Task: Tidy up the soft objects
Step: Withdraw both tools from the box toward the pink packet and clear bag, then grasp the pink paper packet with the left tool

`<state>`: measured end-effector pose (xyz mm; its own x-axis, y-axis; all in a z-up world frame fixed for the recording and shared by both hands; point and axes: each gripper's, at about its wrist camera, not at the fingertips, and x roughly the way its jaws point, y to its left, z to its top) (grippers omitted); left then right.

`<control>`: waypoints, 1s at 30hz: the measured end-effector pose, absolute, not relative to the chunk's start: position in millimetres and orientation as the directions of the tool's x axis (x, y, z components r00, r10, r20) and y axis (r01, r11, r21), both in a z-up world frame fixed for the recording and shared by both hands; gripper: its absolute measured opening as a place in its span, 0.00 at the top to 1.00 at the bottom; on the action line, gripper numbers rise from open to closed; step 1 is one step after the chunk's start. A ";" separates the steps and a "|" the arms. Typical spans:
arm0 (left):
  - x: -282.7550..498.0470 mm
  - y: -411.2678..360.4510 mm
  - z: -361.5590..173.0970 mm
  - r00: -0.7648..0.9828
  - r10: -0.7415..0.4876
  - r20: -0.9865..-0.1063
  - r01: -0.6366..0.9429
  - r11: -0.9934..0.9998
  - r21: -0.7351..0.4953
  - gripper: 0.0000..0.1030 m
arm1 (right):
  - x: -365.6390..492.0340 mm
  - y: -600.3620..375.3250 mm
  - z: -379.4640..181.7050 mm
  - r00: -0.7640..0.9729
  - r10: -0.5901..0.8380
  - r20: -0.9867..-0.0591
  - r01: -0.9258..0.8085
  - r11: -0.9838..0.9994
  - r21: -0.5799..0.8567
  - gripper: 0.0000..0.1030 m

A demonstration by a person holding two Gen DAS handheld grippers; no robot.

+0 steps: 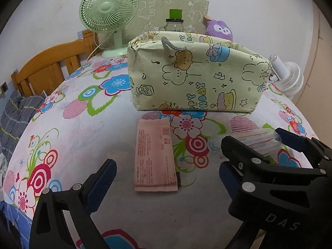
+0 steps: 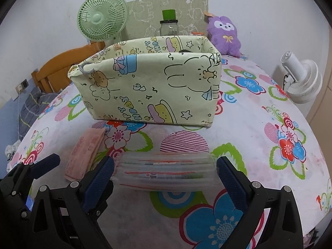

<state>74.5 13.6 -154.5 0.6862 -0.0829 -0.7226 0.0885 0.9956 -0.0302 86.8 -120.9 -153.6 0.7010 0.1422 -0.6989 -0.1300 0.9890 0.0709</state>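
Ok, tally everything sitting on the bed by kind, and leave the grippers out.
Soft packs: 2, a pink pack and a clear striped pack
Fabric storage bins: 1
Fans: 2, a green fan and a white fan
Plush toys: 1, purple
Jars: 1, green-topped
Total: 7

Both grippers: black plastic frames, silver screws, blue textured fingers (image 2: 229, 178); white "DAS" lettering.
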 end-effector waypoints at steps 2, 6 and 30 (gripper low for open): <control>77.0 13.0 -155.1 0.686 -0.072 -0.724 0.083 0.996 -0.020 0.03 | 89.1 -121.1 -155.0 0.697 0.144 -0.703 -0.128 0.989 0.075 0.03; 82.3 13.9 -156.4 0.684 -0.057 -0.728 0.077 0.997 -0.006 0.06 | 90.9 -119.7 -155.7 0.693 0.152 -0.705 -0.134 0.988 0.080 0.03; 92.5 9.7 -154.2 0.677 -0.138 -0.723 0.161 0.986 -0.037 0.61 | 119.0 -98.8 -161.2 0.664 0.145 -0.733 -0.119 0.989 0.088 0.00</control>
<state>92.5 9.7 -154.2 0.6769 -0.1381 -0.7230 0.1612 0.9862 -0.0375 119.0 -98.8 -161.2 0.6644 0.1452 -0.7331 -0.1193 0.9890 0.0878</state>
